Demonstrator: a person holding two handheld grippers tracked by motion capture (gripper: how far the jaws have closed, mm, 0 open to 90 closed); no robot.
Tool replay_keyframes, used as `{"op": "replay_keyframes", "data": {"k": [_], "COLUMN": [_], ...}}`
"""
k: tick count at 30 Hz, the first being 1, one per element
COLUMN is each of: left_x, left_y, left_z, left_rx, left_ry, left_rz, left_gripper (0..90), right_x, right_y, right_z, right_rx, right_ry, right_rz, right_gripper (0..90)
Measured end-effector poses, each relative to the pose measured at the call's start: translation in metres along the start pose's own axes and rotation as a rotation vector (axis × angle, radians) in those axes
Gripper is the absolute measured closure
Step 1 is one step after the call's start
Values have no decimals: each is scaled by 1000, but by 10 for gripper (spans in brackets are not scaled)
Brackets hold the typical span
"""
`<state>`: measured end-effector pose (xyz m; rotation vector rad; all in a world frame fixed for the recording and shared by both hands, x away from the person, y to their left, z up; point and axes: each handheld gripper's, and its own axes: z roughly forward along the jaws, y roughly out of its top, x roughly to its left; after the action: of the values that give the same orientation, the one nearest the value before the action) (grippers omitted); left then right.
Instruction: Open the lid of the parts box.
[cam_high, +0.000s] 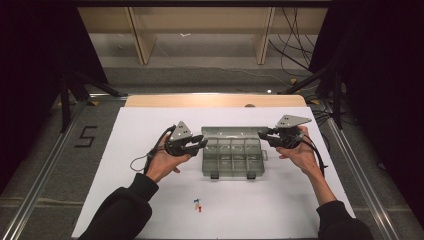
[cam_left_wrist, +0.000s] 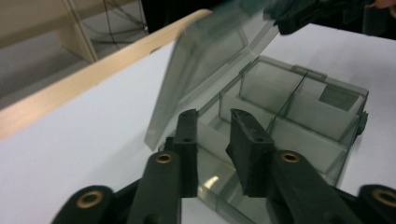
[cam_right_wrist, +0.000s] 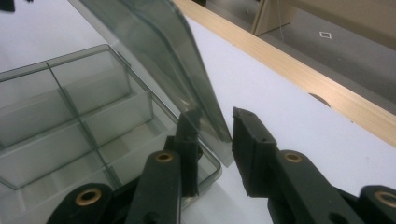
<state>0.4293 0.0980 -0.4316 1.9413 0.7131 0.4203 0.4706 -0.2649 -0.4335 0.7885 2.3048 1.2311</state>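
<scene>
Smoky clear plastic compartment box (cam_high: 233, 156), lid (cam_right_wrist: 154, 60) raised, left gripper (cam_left_wrist: 212, 122) jaws open, right gripper (cam_right_wrist: 215, 122) jaws open astride lid edge

A white table (cam_high: 150, 120) stands on grey floor (cam_high: 165, 75), with black curtains (cam_high: 30, 75) and wooden shelving (cam_high: 145, 40) behind.

Smoky clear compartment box (cam_high: 232, 157) on white table, lid (cam_high: 231, 132) seemingly raised upright.

Both forearms reaching forward, wrists level. Left hand-held gripper (cam_high: 199, 144) pointing right, jaws parted with a narrow gap. Right hand-held gripper (cam_high: 263, 135) pointing left, jaws apart, not pressing.
</scene>
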Motion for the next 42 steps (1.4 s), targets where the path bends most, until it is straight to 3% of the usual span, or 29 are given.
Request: {"op": "replay_keyframes", "data": {"k": [3,4,7,9,10,13,16,18,20,21,30,34,38,42], "left_x": [-5,-5,-5,-8,-9,-11,-15,-15,-15,-16,-18,-19,-18,-18], "left_y": [-13,-13,-20,-23,-25,-27,-28,-29,-30,-30,-29,-28,-29,-29], "left_z": [1,1,4,9,10,13,16,18,19,19,19,18,18,18], "left_rx": [54,54,115,129,165,191,229,247,252,255,262,254,244,245], "left_ry": [-9,-9,1,8,11,13,17,9,-14,-16,5,10,8,12], "left_rz": [-58,-58,-60,-104,-107,-123,-105,-109,-119,-115,-122,-105,-133,-127], "left_gripper": [639,634,602,570,559,530,536,555,572,622,652,685,695,699], "right_x": [0,0,1,2,2,3,3,5,5,7,10,9,6,3], "right_y": [0,0,1,2,2,3,4,5,6,8,13,17,19,22], "right_z": [0,0,-1,-2,-1,-2,-2,-2,-2,-1,1,3,6,11], "right_rx": [4,4,13,17,12,17,22,37,30,38,75,89,89,96], "right_ry": [-4,-4,-15,-19,-27,-39,-64,-75,-82,-94,-137,-158,-182,-197], "right_rz": [0,0,2,10,11,19,9,36,26,44,100,124,149,170], "right_gripper": [730,730,737,748,755,766,778,784,787,794,816,826,842,847]}}
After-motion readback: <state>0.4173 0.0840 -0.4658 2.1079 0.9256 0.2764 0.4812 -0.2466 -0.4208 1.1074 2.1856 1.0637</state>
